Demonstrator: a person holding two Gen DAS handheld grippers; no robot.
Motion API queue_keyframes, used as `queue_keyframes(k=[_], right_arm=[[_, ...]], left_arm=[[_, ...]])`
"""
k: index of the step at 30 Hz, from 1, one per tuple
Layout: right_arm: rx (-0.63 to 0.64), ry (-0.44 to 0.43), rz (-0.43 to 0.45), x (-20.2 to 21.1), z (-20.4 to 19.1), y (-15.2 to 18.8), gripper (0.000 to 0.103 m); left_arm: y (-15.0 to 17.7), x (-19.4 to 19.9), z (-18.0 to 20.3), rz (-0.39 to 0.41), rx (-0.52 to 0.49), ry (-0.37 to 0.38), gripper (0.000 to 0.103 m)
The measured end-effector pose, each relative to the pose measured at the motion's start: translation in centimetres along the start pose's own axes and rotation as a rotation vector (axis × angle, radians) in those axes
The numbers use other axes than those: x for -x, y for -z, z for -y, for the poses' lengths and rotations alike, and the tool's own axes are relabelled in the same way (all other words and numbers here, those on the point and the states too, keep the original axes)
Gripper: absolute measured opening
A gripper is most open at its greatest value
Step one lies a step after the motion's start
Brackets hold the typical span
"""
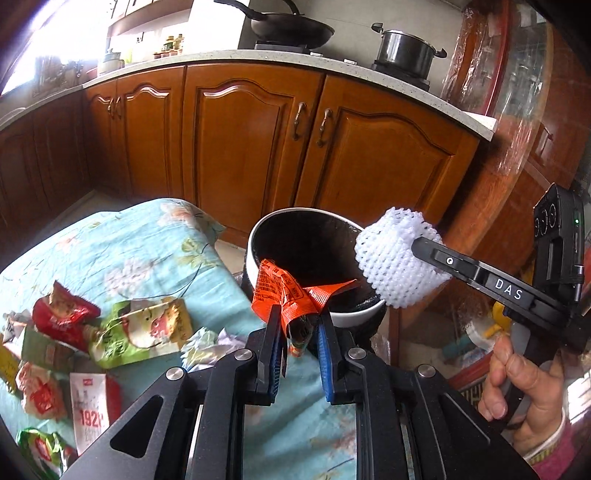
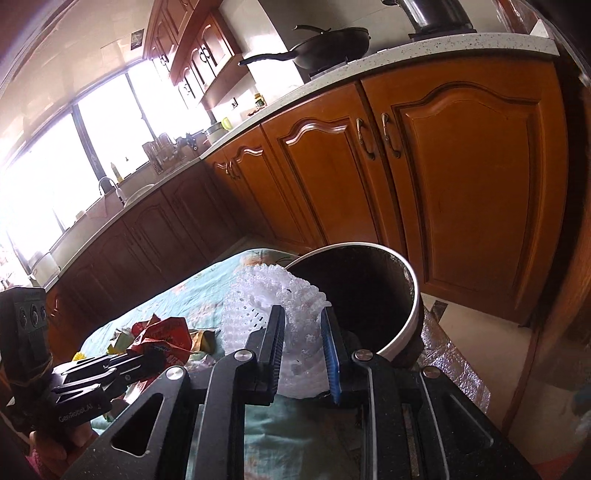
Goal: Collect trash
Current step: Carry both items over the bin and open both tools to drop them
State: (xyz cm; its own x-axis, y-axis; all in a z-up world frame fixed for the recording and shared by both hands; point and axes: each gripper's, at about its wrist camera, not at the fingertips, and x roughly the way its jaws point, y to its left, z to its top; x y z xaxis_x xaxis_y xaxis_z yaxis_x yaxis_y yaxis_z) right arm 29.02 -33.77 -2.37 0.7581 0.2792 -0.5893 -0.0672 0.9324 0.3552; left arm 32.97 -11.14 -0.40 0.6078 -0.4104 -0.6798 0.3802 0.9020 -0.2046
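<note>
My left gripper (image 1: 297, 317) is shut on an orange-red snack wrapper (image 1: 284, 295) and holds it at the near rim of the white bin with a black liner (image 1: 255, 266). My right gripper (image 2: 303, 317) is shut on a white foam fruit net (image 2: 273, 299) just left of the bin (image 2: 413, 314). In the left wrist view the foam net (image 1: 395, 258) hangs at the bin's right rim, pinched by the right gripper (image 1: 417, 245). The left gripper (image 2: 147, 354) with the red wrapper (image 2: 162, 332) shows at the lower left of the right wrist view.
Several crumpled snack wrappers (image 1: 140, 328) lie on the light-blue floral tablecloth (image 1: 147, 243) to the left. Wooden kitchen cabinets (image 1: 258, 140) stand behind the table, with a wok (image 1: 291, 27) and a pot (image 1: 406, 51) on the counter. A wooden door frame (image 1: 517, 147) is at right.
</note>
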Motion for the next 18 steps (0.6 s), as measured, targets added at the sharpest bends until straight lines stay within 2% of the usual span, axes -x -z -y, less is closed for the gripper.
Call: queue_keyframes(k=[7, 14, 16, 18], right_arm=[[-0.005, 0.020, -0.025, -2.9, 1.5, -1.9, 0.022], [0.000, 0.044, -0.078, -5.9, 3.1, -3.2, 0.024], [0.006, 0.057, -0.098, -6.8, 3.6, -3.4, 0.025], [0.009, 0.065, -0.122, -7.6, 4.0, -3.2, 0.027]], left_arm=[[-4.5, -5.7, 0.4, -0.053, -0.029, 0.024, 0.017], [-6.7, -10.7, 1.0, -0.111, -0.068, 0.015, 0.018], [-6.8, -11.9, 1.0, -0.127, -0.063, 0.012, 0.023], [-6.9, -13.0, 0.9, -0.145, -0.059, 0.007, 0.037]])
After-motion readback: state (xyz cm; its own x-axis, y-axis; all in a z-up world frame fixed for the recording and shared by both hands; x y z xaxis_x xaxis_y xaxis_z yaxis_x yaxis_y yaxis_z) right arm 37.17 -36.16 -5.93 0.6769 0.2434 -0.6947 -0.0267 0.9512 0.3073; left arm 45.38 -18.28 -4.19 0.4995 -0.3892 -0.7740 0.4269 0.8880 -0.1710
